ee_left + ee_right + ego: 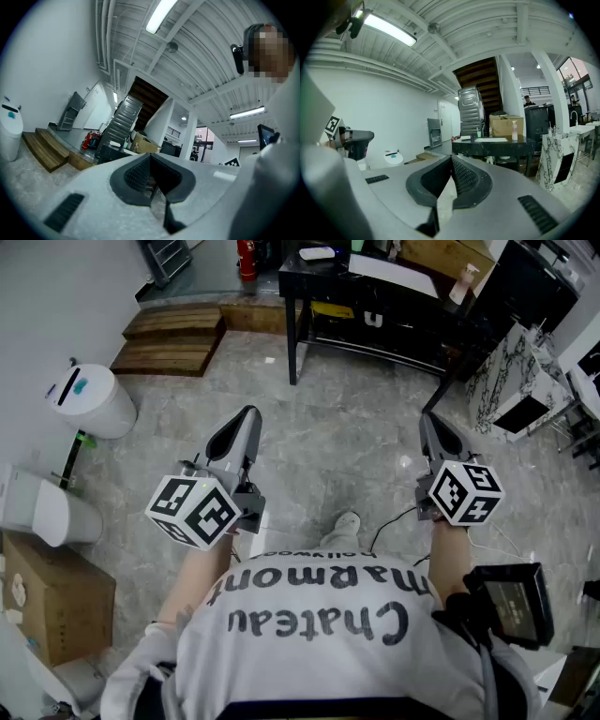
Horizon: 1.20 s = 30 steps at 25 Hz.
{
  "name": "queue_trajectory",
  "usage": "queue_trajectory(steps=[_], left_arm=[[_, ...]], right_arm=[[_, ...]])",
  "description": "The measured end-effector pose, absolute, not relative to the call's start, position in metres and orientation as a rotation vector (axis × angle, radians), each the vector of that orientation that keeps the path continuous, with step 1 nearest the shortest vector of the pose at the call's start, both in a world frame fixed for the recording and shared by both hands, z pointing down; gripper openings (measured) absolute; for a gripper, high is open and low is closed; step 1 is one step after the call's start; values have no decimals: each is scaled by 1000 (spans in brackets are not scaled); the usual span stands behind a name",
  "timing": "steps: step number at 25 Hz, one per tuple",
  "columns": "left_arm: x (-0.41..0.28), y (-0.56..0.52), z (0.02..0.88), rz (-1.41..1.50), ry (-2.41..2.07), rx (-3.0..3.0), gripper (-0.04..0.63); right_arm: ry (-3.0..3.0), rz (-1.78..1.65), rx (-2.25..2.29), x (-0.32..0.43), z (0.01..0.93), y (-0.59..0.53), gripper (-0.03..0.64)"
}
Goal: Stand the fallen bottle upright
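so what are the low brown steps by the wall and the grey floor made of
The low brown steps look like unpainted wood, matte: plank seams show. The grey floor looks like polished stone or stone-look tile: pale veining, slight sheen; which is unclear.

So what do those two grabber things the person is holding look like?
The left gripper and the right gripper have smooth, pale grey bodies that narrow to dark, ribbed jaw pads. Each has a white cube with black square markers on it. A thin dark cable runs near the right one. The person wears a light T-shirt with dark lettering.
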State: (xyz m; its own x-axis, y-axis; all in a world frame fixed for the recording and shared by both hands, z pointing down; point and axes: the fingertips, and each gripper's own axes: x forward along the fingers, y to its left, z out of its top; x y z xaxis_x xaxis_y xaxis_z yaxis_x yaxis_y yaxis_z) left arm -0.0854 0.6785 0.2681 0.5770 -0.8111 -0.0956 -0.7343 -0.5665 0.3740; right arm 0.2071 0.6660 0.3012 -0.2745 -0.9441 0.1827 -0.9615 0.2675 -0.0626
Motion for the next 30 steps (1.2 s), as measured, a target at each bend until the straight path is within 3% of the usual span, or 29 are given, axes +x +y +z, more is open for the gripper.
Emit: queue_trajectory(steps=[15,30], left_arm=[[-104,661,291,-369,-1277,2443,15],[-103,522,280,-397,-1403,2399,15]], right_arm=[[-2399,341,1803,197,318,653,12],[-2548,342,1675,195,310,470,14]])
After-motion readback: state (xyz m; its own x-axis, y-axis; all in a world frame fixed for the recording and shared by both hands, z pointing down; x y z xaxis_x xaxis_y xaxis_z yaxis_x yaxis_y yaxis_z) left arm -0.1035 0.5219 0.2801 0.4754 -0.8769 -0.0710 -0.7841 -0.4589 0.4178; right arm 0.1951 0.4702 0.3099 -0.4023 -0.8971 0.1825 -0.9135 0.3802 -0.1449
